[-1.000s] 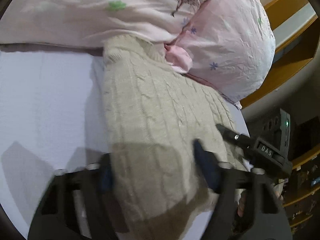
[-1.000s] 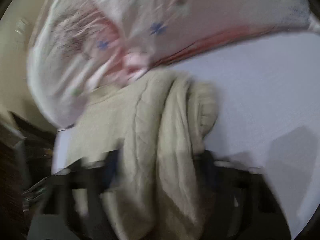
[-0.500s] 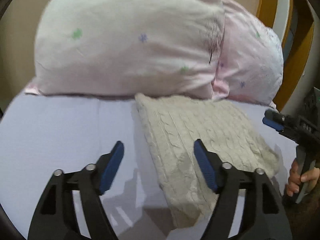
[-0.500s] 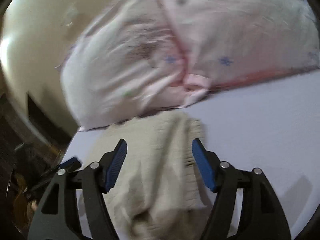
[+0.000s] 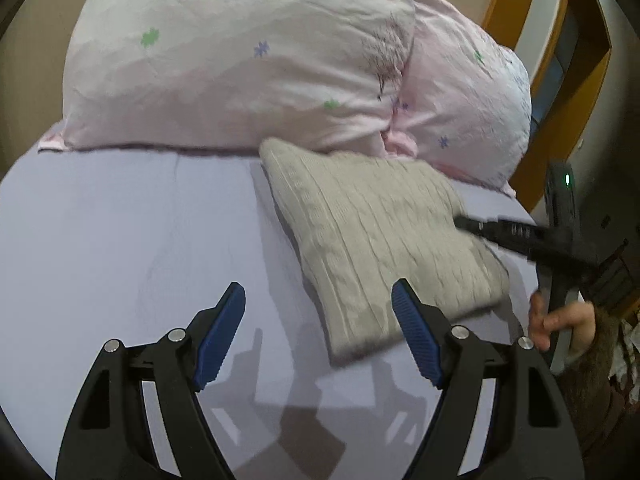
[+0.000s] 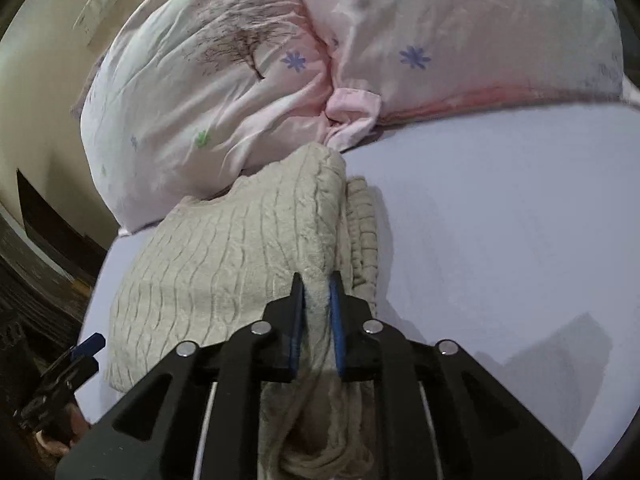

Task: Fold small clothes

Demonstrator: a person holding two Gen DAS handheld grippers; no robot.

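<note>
A folded cream cable-knit sweater (image 5: 384, 240) lies on the lavender bed sheet (image 5: 120, 248), its far corner against the pillows. My left gripper (image 5: 318, 304) is open and empty, hovering over the sheet just left of the sweater's near edge. My right gripper (image 6: 317, 294) is shut on a fold of the sweater (image 6: 240, 248) at its right edge. The right gripper also shows in the left wrist view (image 5: 520, 236), reaching in from the right over the sweater.
Two pink floral pillows (image 5: 240, 60) (image 6: 460, 40) lie along the far side of the bed. A wooden frame (image 5: 560, 80) stands at the right beyond the bed edge. A dark floor area (image 6: 40, 260) lies left of the bed.
My left gripper has pulled back off the sweater and stays open. My right gripper, open half a second ago, has closed on the sweater's edge.
</note>
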